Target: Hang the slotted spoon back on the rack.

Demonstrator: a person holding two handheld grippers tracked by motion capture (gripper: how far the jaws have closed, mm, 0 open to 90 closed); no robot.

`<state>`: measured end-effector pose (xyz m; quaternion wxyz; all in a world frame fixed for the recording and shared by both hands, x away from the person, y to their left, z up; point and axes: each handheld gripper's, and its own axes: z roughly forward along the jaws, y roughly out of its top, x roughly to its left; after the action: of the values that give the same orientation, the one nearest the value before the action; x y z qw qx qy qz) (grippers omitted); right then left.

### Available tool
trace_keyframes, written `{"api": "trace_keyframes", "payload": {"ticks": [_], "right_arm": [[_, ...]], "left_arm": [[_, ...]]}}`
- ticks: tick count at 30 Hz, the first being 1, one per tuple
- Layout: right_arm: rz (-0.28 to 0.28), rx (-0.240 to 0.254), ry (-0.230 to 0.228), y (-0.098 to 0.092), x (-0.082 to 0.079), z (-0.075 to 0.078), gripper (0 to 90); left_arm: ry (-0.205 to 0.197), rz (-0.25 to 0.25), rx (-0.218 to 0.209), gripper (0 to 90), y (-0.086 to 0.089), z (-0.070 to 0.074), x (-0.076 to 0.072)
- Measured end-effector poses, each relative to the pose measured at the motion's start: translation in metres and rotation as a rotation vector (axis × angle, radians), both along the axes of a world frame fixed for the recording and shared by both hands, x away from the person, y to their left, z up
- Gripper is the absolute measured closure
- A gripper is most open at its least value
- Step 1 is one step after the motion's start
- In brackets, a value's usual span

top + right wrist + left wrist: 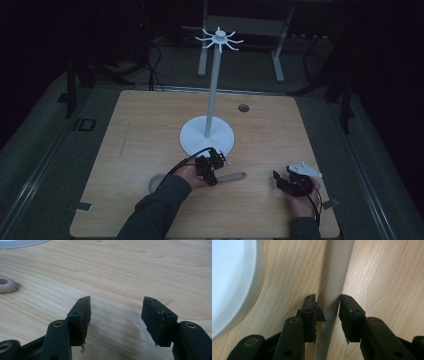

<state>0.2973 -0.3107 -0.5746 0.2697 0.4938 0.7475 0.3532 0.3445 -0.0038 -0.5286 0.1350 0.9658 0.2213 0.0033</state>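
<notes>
A grey long-handled utensil (pixel 232 176) lies flat on the wooden table, its round end (pixel 156 182) to the left behind the person's sleeve. My left gripper (pixel 212 175) points down over its handle. In the left gripper view the handle (pixel 337 277) runs between the jaws of the left gripper (pixel 327 307). The right jaw touches the handle and a thin shadowed gap shows at the left jaw. The handle's holed tip (pixel 5 284) shows in the right gripper view. My right gripper (pixel 276 177) (pixel 116 307) rests low over bare wood, open and holding nothing.
A white stand (pixel 215 90) with a crown of hooks rises from a round base (pixel 200 142) just beyond the left gripper; the base edge (pixel 232 277) (pixel 17 242) lies close by. A small dark grommet (pixel 243 107) sits at the table's far side.
</notes>
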Motion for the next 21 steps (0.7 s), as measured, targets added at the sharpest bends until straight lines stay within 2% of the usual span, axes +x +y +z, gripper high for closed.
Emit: {"api": "trace_keyframes", "payload": {"ticks": [9,21], "right_arm": [[-0.001,0.003,0.000,0.000,0.000,0.000,40.1],[0.000,0.001,0.001,0.000,0.000,0.000,40.1]], "left_arm": [[0.003,-0.005,0.036,66.9,-0.007,-0.006,-0.001],[-0.030,-0.032,0.067,71.6,-0.013,-0.005,-0.005]]}}
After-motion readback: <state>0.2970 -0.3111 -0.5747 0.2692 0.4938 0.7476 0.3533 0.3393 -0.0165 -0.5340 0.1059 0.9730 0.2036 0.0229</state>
